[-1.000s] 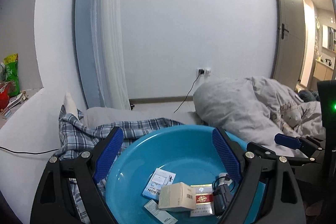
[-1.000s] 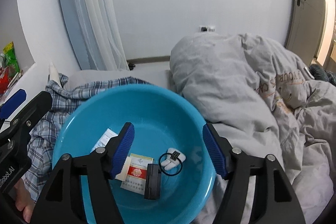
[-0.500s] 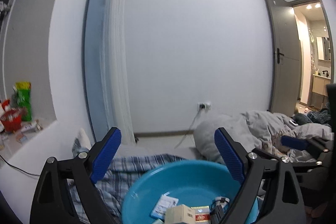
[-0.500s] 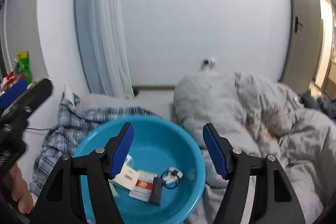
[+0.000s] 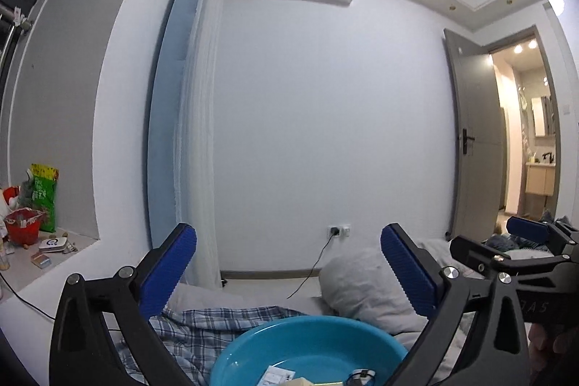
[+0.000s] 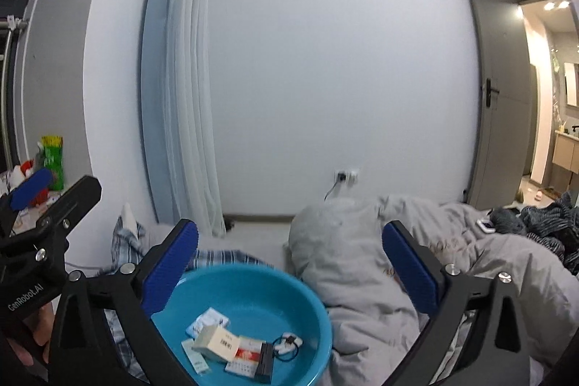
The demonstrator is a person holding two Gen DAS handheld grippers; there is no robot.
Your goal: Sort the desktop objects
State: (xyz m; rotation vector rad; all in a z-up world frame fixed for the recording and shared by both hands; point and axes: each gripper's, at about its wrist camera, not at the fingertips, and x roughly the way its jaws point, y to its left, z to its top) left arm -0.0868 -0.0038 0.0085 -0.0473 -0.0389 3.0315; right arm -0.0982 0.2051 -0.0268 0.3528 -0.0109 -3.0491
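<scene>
Blue is the colour closest to us: the blue pads of the left claw [image 5: 287, 272] and the right claw [image 6: 289, 272]. Both claws are opening up wide, and nothing sits between their pads. They hold nothing at all.

Just below them is a bright blue bowl [image 6: 307, 288] that rests on the bed. Inside it lies a small pile of things: a cream box [image 6: 216, 343], a red and white pack [image 6: 244, 357], a dark little block [image 6: 265, 360], a white clip with a black ring [image 6: 287, 346] and some paper packets [image 6: 208, 321]. I think the clip might be a charger, but it is too small to be sure.

So the sorting looks nearly done, or done, since these things are already in the bowl. No more things to sort show near the claws.

Beside the bowl is a checked cloth [image 5: 202, 331], and on the other side a grey quilt [image 6: 362, 263]. Farther off stand a white curtain [image 6: 188, 96], a wall plug [image 6: 345, 174] and a grey door [image 6: 501, 89].
</scene>
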